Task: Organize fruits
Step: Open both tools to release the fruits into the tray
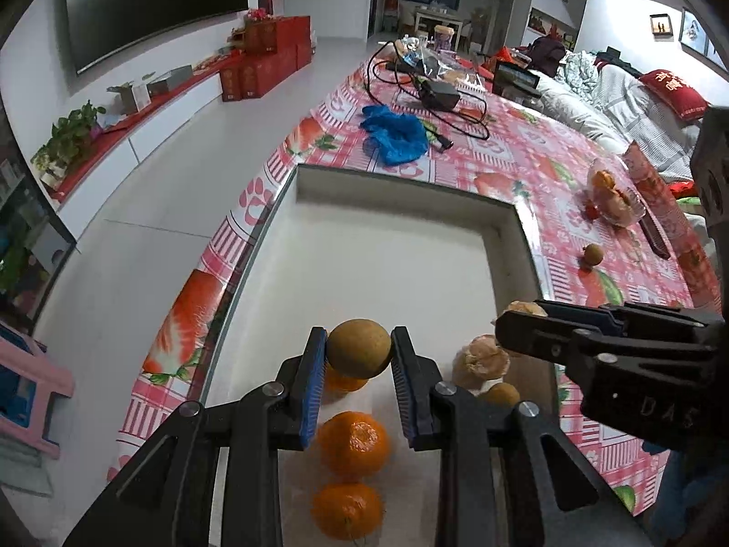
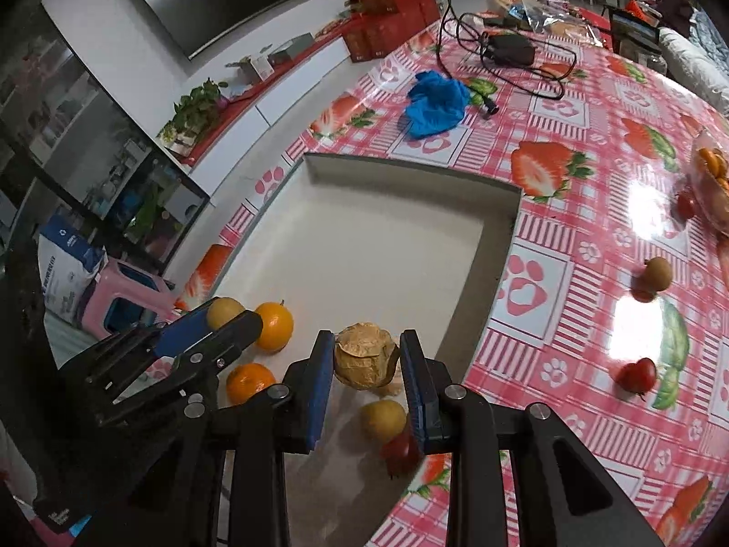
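My left tongs (image 1: 359, 350) are closed on a round brown-green fruit (image 1: 359, 347), pads touching both its sides, above the white tray (image 1: 392, 246). Two oranges (image 1: 353, 443) lie in the tray at my six o'clock, so the open spot is straight ahead, toward twelve. My right tongs (image 2: 367, 360) grip a peeled tangerine (image 2: 364, 354), half closed around it, above the tray's near right corner. A small yellow fruit (image 2: 383, 419) sits beneath. Loose fruit (image 2: 657, 273) waits on the tablecloth (image 2: 569, 209) at two o'clock, nearer my right hand.
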Motion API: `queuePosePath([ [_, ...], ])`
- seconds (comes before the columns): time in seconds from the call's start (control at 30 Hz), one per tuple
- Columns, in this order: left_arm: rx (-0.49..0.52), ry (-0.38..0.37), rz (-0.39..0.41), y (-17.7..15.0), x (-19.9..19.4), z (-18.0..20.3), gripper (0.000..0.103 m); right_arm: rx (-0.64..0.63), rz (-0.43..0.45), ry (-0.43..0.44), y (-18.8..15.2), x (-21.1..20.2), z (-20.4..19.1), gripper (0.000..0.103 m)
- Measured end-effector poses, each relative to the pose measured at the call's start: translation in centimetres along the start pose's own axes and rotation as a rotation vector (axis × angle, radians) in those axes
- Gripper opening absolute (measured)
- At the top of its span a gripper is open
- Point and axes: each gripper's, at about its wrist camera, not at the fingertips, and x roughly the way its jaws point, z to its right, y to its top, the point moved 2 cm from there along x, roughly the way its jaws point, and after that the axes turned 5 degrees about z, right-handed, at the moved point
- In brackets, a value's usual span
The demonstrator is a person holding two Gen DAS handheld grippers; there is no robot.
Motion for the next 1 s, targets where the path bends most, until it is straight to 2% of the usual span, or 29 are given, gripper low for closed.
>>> queuePosePath([
  [0.27,0.014,0.006,-0.009,-0.1,0.6,0.0,0.034,-0.002,-0.038,-0.007,-0.1,1.8,0.3,0.031],
  [0.33,0.02,0.022,-0.002,-0.1,0.5,0.0,0.049,0.006,-0.046,0.0,-0.1,2.0,0.3,0.033],
  [0.37,0.019,0.043,0.006,-0.1,0.4,-0.1,0.052,0.009,-0.049,0.002,-0.1,2.0,0.3,0.037],
  [0.43,0.002,0.071,0.011,0.0,0.3,-0.7,0.071,0.015,-0.044,-0.017,0.0,1.8,0.6,0.045],
  [0.5,-0.026,0.072,0.023,0.0,0.0,-1.3,0.08,0.028,-0.035,-0.02,0.0,1.5,1.1,0.052],
  [0.53,-0.038,0.067,0.027,0.1,-0.1,-1.5,0.08,0.043,-0.029,-0.013,0.1,1.2,1.5,0.061],
  [0.57,-0.042,0.064,0.027,0.1,-0.3,-1.5,0.08,0.051,-0.024,-0.012,0.1,0.9,1.7,0.076],
  [0.63,-0.031,0.07,0.026,0.1,-0.5,-1.2,0.081,0.059,0.002,-0.018,0.3,0.1,2.0,0.091],
  [0.83,0.031,0.043,0.045,0.2,-1.6,1.3,0.081,0.055,0.055,-0.072,0.7,-2.2,3.9,0.092],
  [1.0,0.083,-0.005,0.053,0.3,-2.5,4.0,0.081,0.077,0.086,-0.199,0.5,-4.1,8.9,0.091],
])
